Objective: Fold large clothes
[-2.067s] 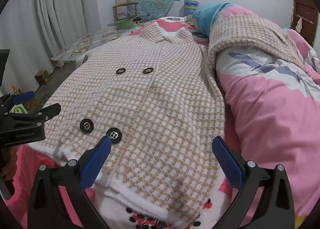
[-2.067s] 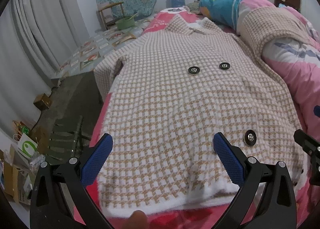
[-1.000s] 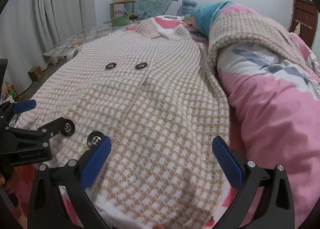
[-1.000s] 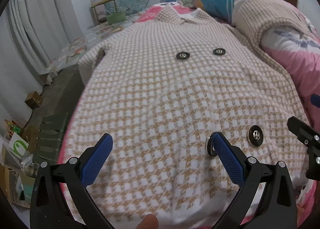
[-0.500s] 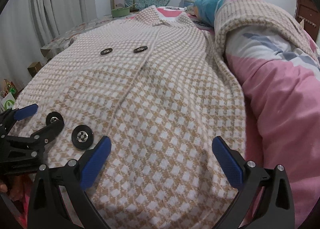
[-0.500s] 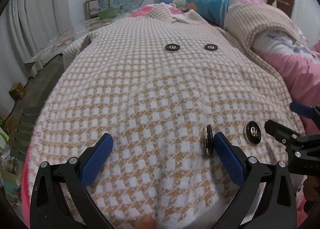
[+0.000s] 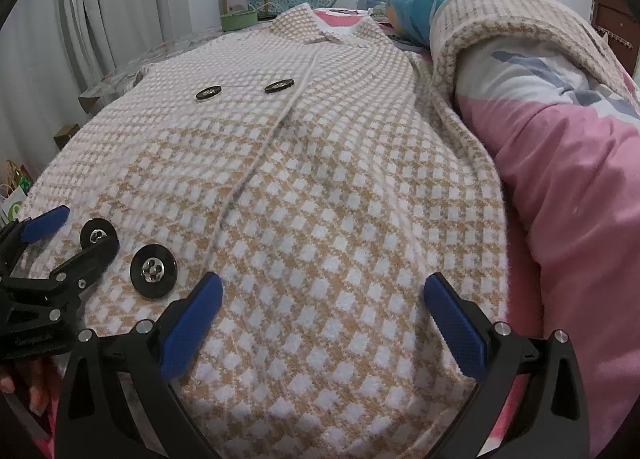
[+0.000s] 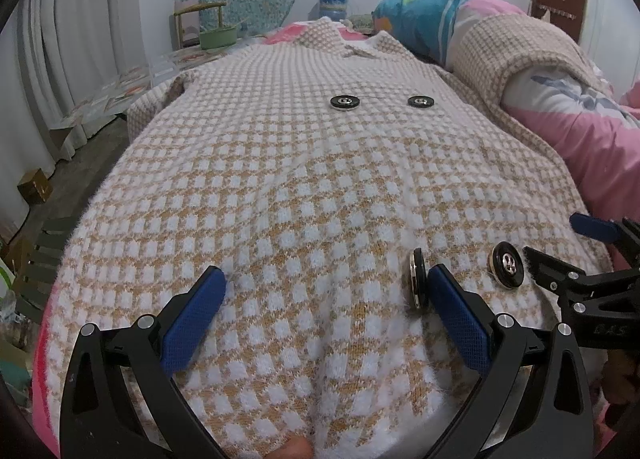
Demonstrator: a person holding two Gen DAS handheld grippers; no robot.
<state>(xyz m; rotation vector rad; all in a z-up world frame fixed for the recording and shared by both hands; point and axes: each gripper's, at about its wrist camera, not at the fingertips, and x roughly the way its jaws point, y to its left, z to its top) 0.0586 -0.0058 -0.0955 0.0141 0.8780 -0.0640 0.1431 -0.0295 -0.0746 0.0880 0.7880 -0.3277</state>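
Left wrist view: the left gripper [image 7: 320, 315] hangs low over the hem end of a checked coat [image 7: 320, 187], its blue fingers [image 7: 192, 323] spread wide apart with the knit between them. The coat lies flat, front up, along a bed, collar at the far end. A pink quilt [image 7: 576, 195] rises along its right edge, and one sleeve [image 7: 516, 19] is draped up over that quilt. Two black buttons [image 7: 154, 271] sit near the hem at left, two more higher up. The right gripper [image 7: 60, 243] shows at the left edge, its fingers apart around one of the lower buttons.

Right wrist view: the right gripper [image 8: 324, 311] also rests over the hem, fingers [image 8: 460, 319] wide apart. A button stands on edge, touching the inner face of the right-hand finger. The left gripper [image 8: 560, 243] enters from the right, fingers apart. White curtains [image 8: 60, 59] hang at left.
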